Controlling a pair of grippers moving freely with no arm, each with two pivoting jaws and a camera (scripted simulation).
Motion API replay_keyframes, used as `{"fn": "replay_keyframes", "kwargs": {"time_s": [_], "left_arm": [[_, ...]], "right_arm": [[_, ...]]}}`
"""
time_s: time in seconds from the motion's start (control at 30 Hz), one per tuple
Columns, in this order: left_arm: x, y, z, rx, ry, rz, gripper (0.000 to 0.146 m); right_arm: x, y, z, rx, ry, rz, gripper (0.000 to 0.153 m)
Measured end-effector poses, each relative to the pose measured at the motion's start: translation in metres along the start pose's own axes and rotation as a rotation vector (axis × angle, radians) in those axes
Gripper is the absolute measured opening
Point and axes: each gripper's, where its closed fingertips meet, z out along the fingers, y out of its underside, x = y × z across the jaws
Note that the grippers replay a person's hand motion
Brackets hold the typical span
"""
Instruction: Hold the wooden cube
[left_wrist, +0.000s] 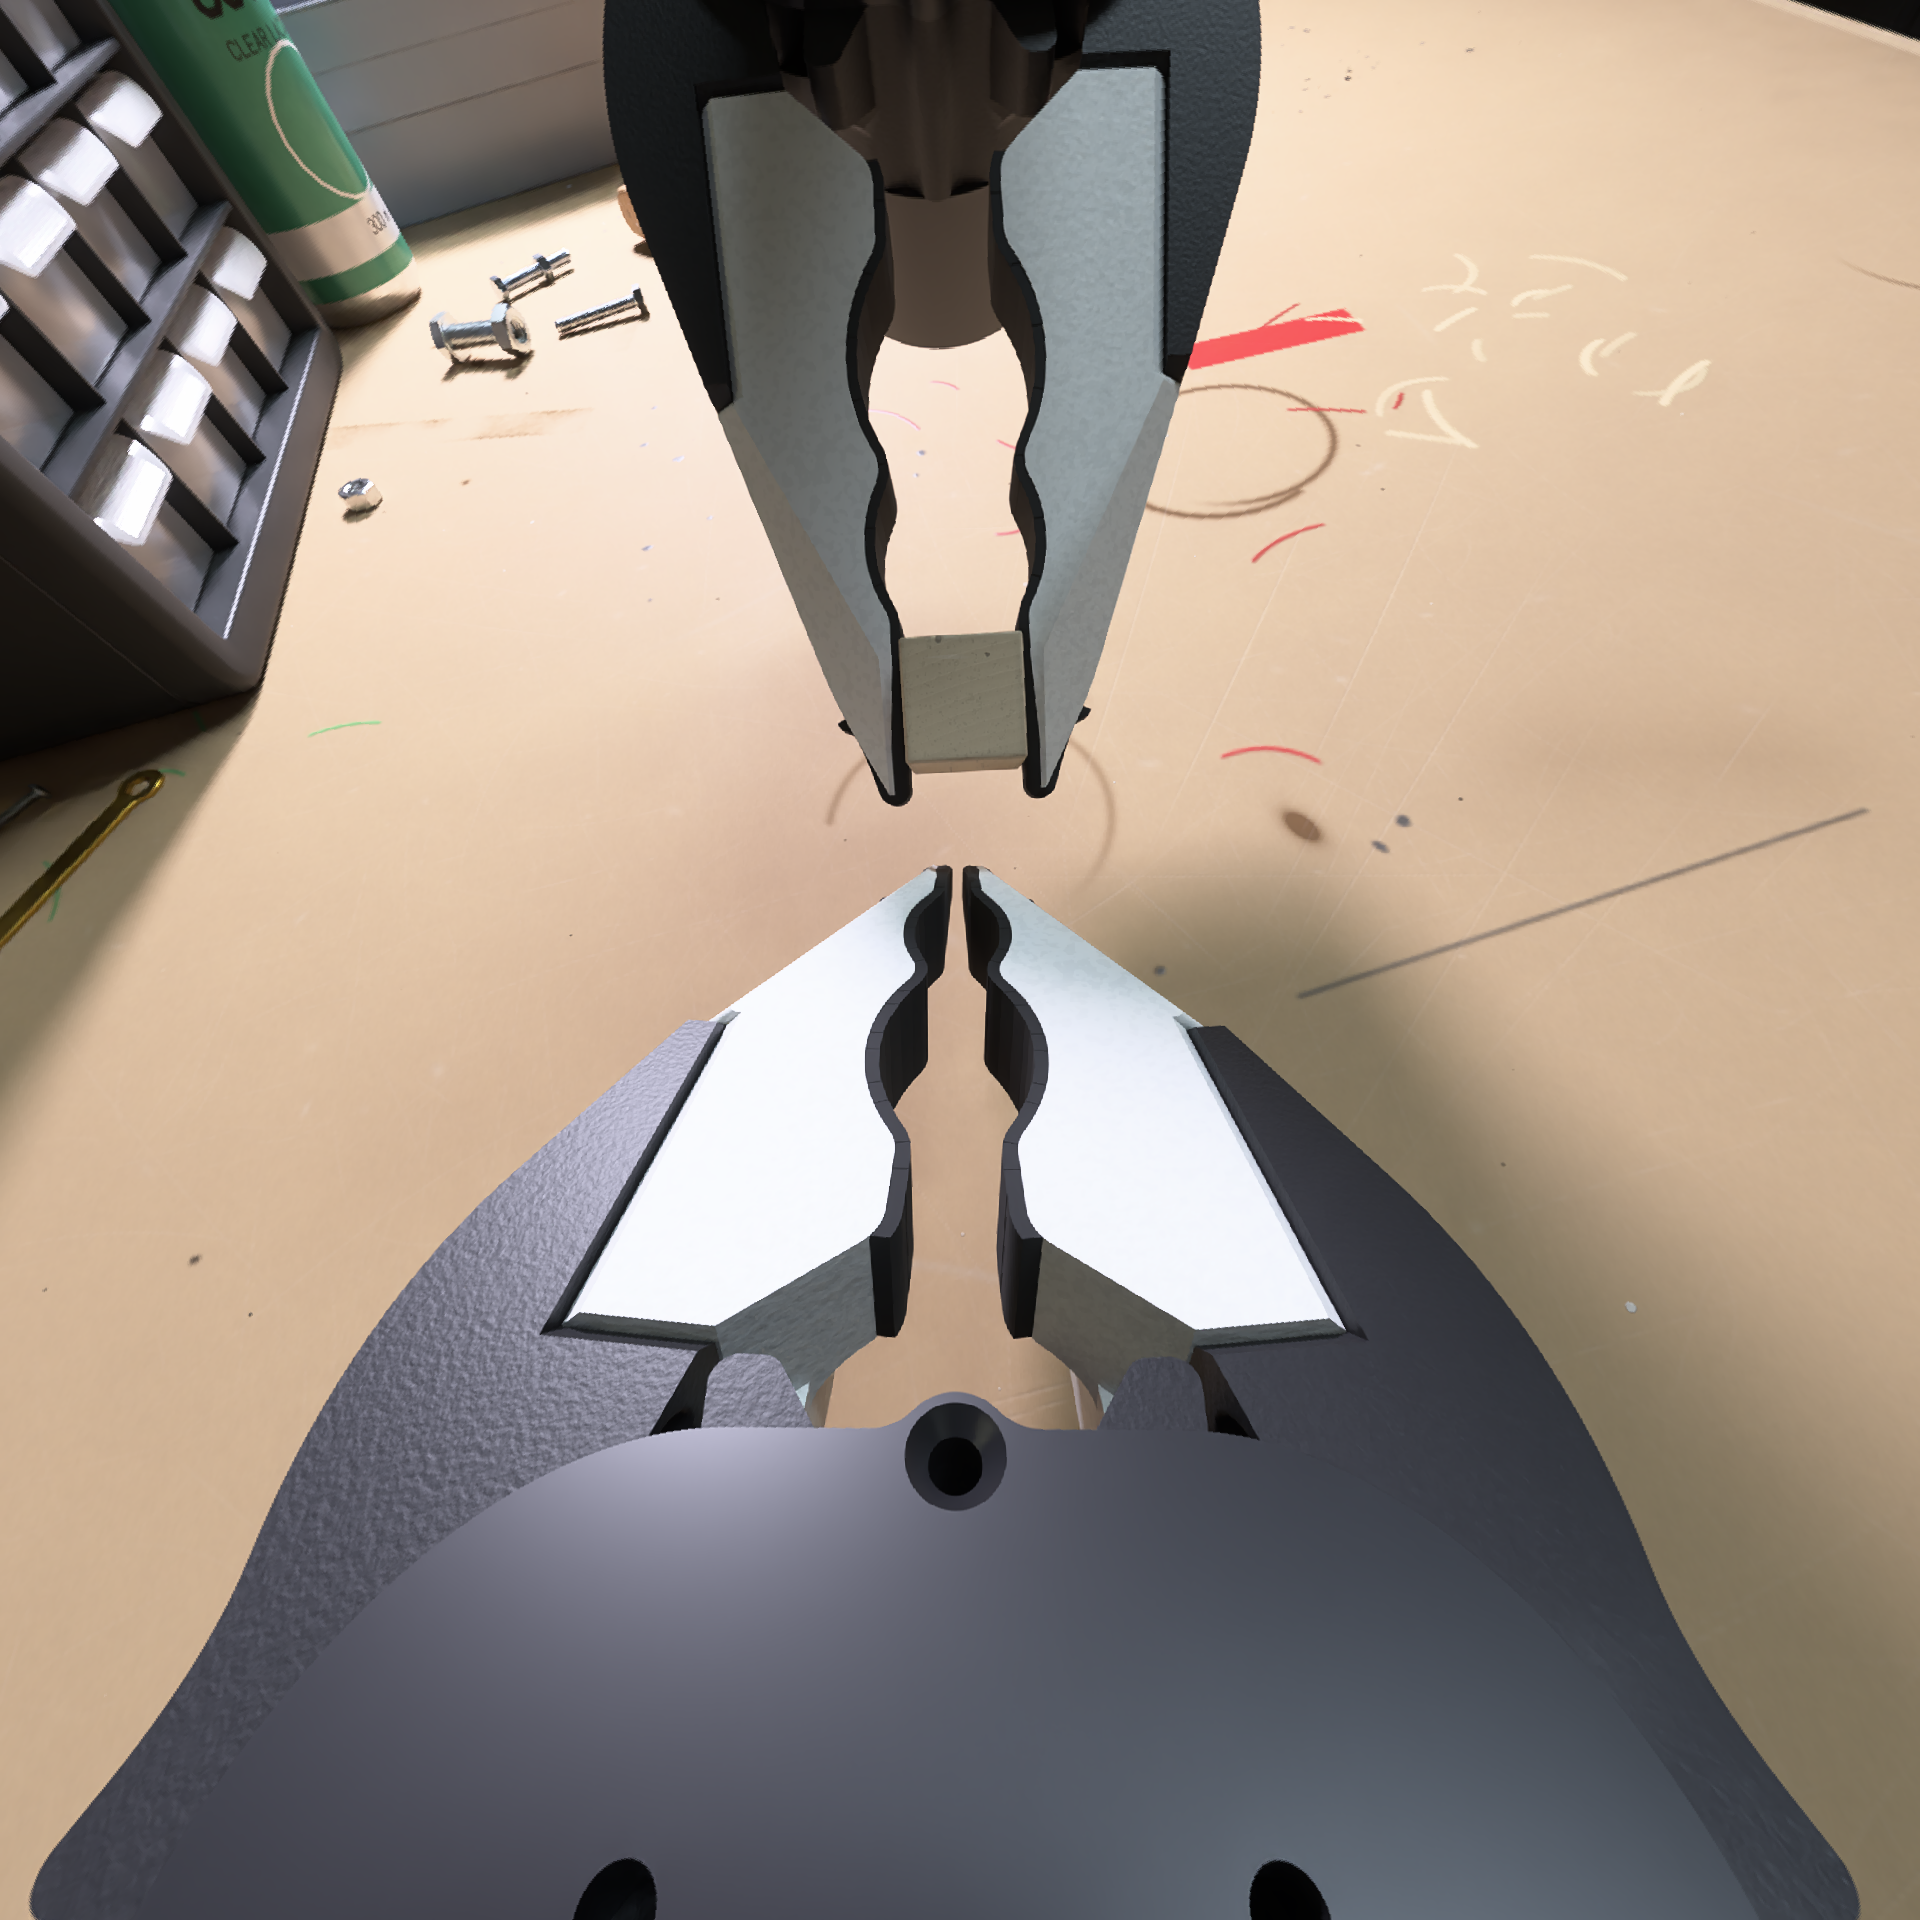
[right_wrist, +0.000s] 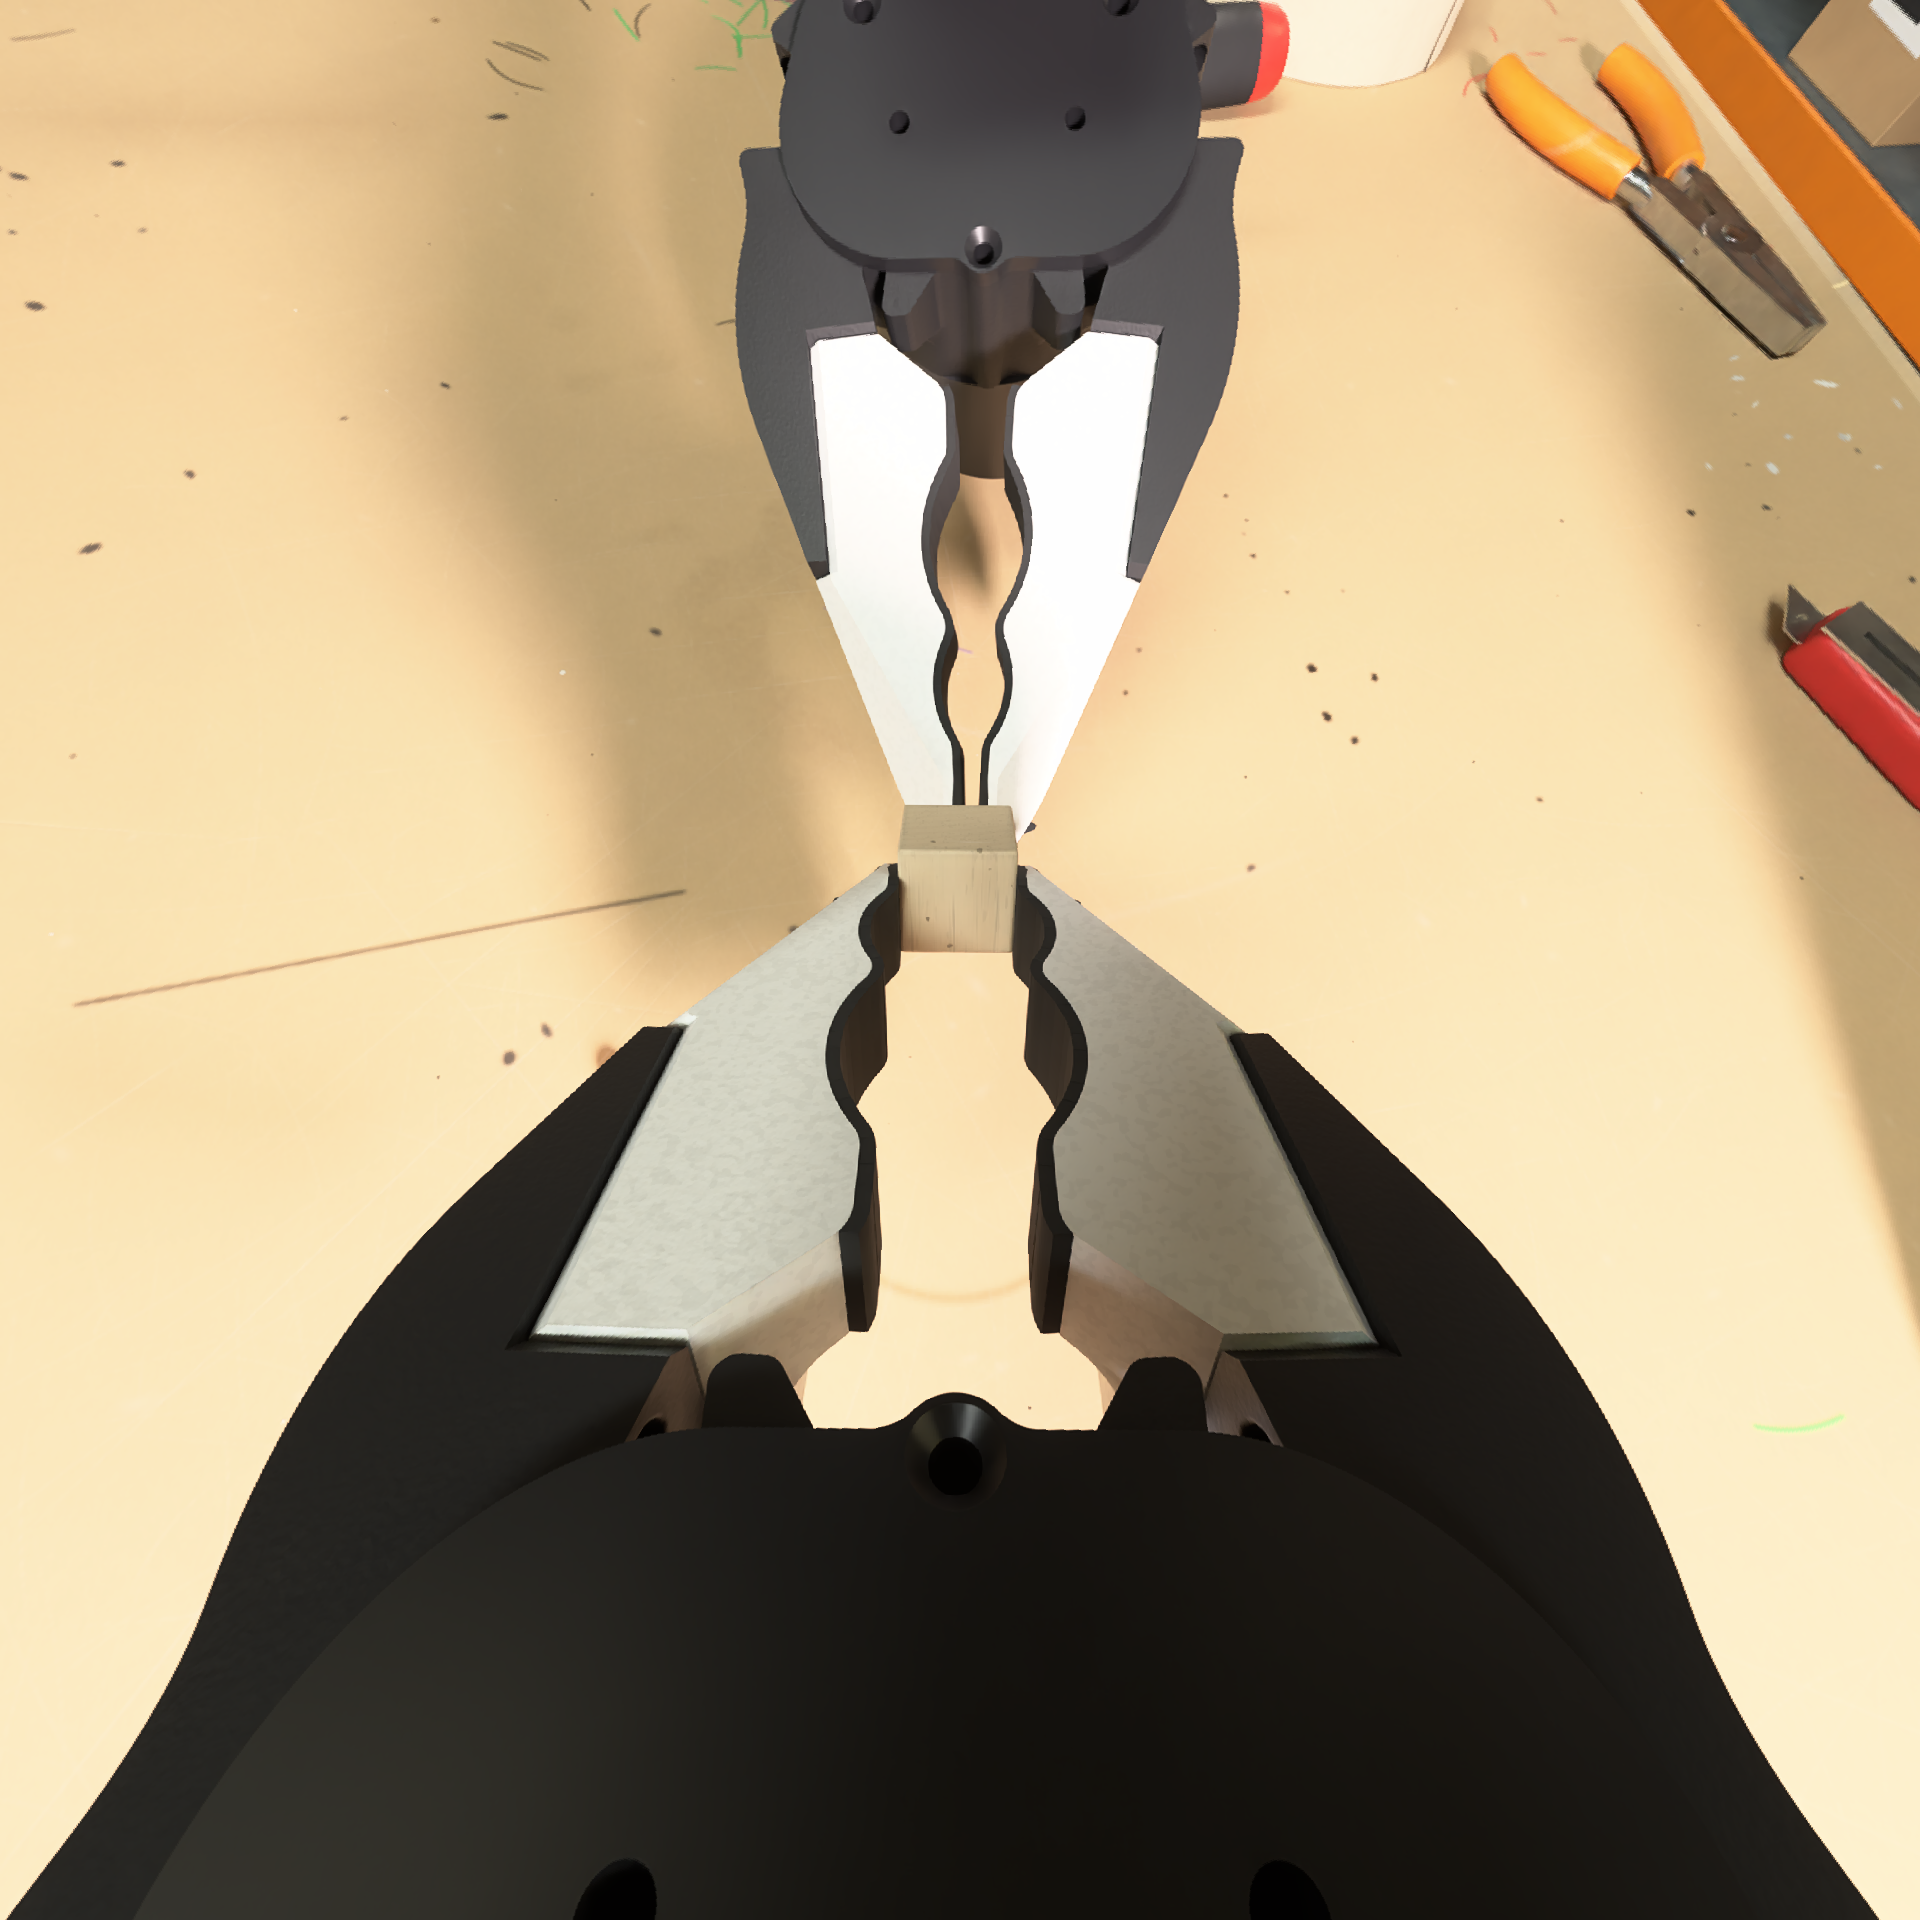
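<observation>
Your right tongs (right_wrist: 957, 902) pinch the wooden cube (right_wrist: 956, 883) only at their very tips, so a small twist or a slackened squeeze could let it slip to the tabletop (right_wrist: 312, 644) below. At twelve o'clock, just beyond the cube, your left tongs (left_wrist: 956, 873) are narrowed almost to touching and hold nothing; judged from here, nudging them forward could knock the cube loose.
</observation>
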Motion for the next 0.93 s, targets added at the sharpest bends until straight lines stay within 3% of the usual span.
{"fn": "replay_keyframes", "kwargs": {"time_s": [0.23, 0.47, 0.93], "left_arm": [[0.0017, 0.0003, 0.0015, -0.06, -0.053, 0.117, 0.001], [0.0025, -0.001, 0.0046, -0.097, -0.071, 0.136, 0.0], [0.0018, -0.0012, 0.0024, -0.027, -0.004, -0.008, 0.001]], "right_arm": [[-0.004, 0.0006, -0.0004, -0.01, -0.043, 0.009, 0.02], [-0.006, 0.0033, -0.0019, -0.082, -0.037, -0.003, 0.02], [-0.0014, -0.0021, -0.0012, 0.029, -0.023, -0.049, 0.02]]}}
